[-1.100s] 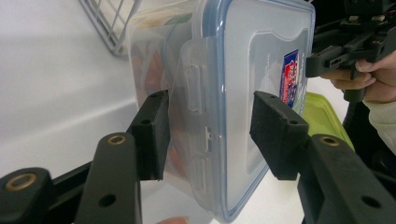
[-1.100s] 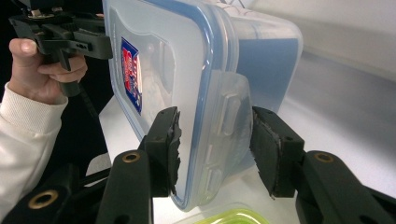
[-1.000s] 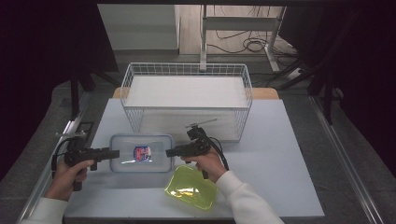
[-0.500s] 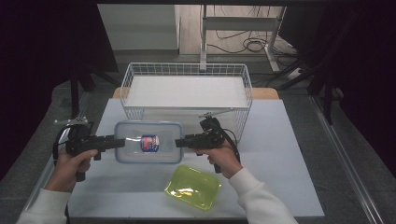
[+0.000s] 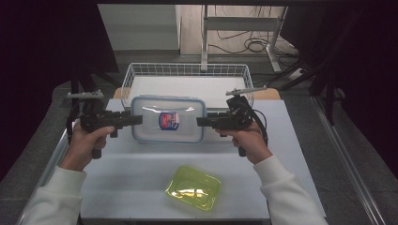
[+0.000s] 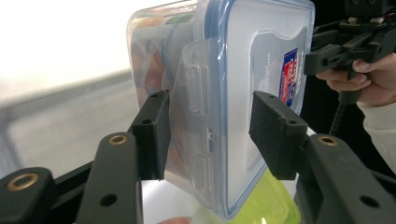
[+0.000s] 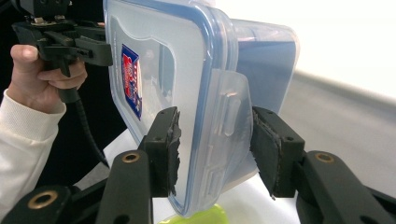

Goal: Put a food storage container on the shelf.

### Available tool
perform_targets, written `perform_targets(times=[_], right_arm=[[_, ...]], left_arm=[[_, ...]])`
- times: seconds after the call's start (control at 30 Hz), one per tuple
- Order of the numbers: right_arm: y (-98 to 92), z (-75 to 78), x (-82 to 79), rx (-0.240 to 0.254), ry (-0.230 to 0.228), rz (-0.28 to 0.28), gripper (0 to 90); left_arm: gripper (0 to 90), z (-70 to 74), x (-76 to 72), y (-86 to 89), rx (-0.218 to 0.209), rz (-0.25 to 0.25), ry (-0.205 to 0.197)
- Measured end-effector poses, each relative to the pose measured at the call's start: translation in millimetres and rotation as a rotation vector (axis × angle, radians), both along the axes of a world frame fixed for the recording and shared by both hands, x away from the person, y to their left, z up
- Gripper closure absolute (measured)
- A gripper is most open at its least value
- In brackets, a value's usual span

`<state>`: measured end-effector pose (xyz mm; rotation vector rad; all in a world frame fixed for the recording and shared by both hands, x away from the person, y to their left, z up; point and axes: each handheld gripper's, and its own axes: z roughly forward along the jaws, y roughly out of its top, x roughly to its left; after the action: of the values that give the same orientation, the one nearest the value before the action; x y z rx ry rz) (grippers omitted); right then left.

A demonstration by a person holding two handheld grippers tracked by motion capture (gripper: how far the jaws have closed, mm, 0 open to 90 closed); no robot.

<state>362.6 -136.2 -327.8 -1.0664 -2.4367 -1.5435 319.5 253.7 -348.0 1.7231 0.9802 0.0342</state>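
High view: I've got the clear lidded box (image 5: 168,119) up off the desk (image 5: 141,178), between both claws. Left claw (image 5: 136,119) clenched on its left end flap, right claw (image 5: 202,122) clenched on the right end flap. Yellow-green lid (image 5: 193,187) lies on the desk below the right claw; wire basket (image 5: 187,70) just behind the box.

— How are the arms set?
— Both forearms come in from below, white sleeves, each hand on a handle. The left gripper (image 5: 135,119) points right and the right gripper (image 5: 202,122) points left, level and facing each other.
— And the jaws?
— Partway closed on each, clamped on the box (image 5: 168,118) ends.
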Motion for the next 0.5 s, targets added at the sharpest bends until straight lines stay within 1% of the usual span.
perform_targets(times=[0.03, 0.07, 0.13, 0.17, 0.2, 0.23, 0.27, 0.3, 0.33, 0.37, 0.5], right_arm=[[0.0, 0.0, 0.0, 0.000, 0.000, 0.000, 53.4], [-5.3, 7.8, 5.4, 0.001, -0.010, -0.008, 53.3], [-9.5, 13.6, 10.7, 0.003, -0.017, -0.016, 52.8], [-11.6, 16.8, 13.7, 0.003, -0.021, -0.023, 52.6], [-13.5, 19.8, 16.7, 0.002, -0.024, -0.027, 52.4], [-15.5, 22.8, 19.9, 0.003, -0.028, -0.031, 52.3], [-17.6, 25.7, 23.0, 0.004, -0.031, -0.033, 52.2], [-17.6, 25.7, 23.0, 0.004, -0.031, -0.033, 52.2], [-21.7, 31.2, 29.8, 0.007, -0.035, -0.041, 52.2], [-21.7, 31.2, 29.8, 0.007, -0.035, -0.041, 52.2], [-27.0, 41.5, 42.8, 0.004, -0.044, -0.052, 52.2]], left_arm=[[48.9, 3.2, 2.8, -2.5, 0.004, 0.000, -0.002], [48.6, 11.7, 10.2, -8.6, 0.011, 0.002, -0.011], [48.5, 20.0, 17.6, -14.2, 0.015, 0.002, -0.024], [48.5, 20.0, 17.6, -14.2, 0.015, 0.002, -0.024], [48.5, 27.4, 24.9, -19.1, 0.025, 0.001, -0.035], [48.6, 30.7, 28.6, -21.1, 0.025, -0.001, -0.039], [48.7, 33.4, 32.5, -22.6, 0.022, -0.004, -0.043], [48.8, 33.4, 32.5, -22.6, 0.022, -0.004, -0.043], [48.9, 38.2, 40.5, -25.8, 0.018, -0.006, -0.041], [48.8, 38.2, 40.5, -25.8, 0.018, -0.006, -0.041], [48.8, 44.9, 57.6, -30.8, 0.003, -0.011, -0.047]])
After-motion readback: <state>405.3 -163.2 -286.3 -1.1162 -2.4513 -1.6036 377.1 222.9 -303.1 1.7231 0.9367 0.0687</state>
